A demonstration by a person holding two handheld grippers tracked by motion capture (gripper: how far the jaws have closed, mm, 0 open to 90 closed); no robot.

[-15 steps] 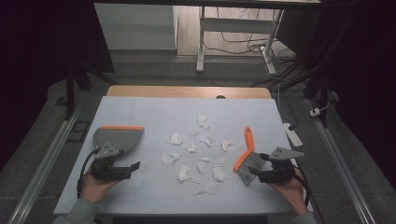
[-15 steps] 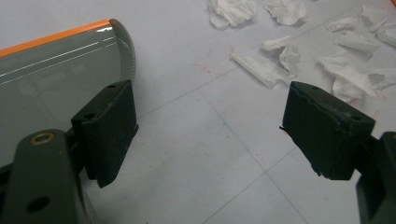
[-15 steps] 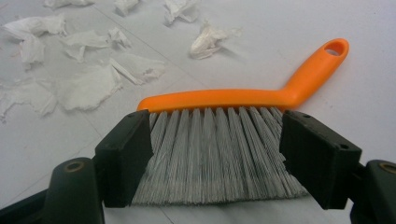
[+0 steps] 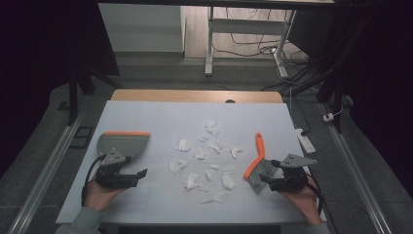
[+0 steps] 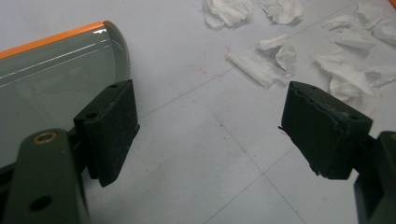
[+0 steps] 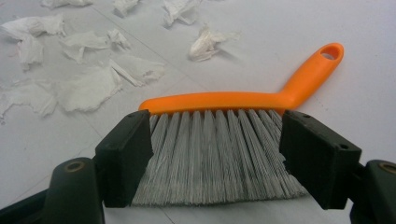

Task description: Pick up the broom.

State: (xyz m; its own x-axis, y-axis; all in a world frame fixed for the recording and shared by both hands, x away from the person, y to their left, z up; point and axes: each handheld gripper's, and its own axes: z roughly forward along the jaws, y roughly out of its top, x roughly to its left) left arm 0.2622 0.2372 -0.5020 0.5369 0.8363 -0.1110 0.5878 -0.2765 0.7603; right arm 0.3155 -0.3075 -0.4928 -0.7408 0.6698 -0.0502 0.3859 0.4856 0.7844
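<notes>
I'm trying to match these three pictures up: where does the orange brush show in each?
High view: the brush lies right of the paper scraps.
Left gripper view: I can't find it.
Right gripper view: centre, bristles toward the camera.
Shared landmark: the scraps.

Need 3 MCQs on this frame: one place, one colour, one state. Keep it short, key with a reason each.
1. Where does the dustpan lie?
A. beside the left tongs, at the table's left
B. at the table's far edge
C. on top of the paper scraps

2. What colour is the brush handle?
A. blue
B. orange
C. black

3. How do the right tongs stand?
A. shut on a paper scrap
B. shut on the brush handle
C. open, jaws either side of the bristles

Key:
1 A, the high view puts the dustpan just ahead of the left hand.
2 B, the right gripper view shows an orange handle above grey bristles.
3 C, both jaws stand wide apart with the bristles between them, and the paper scraps lie farther off.
</notes>
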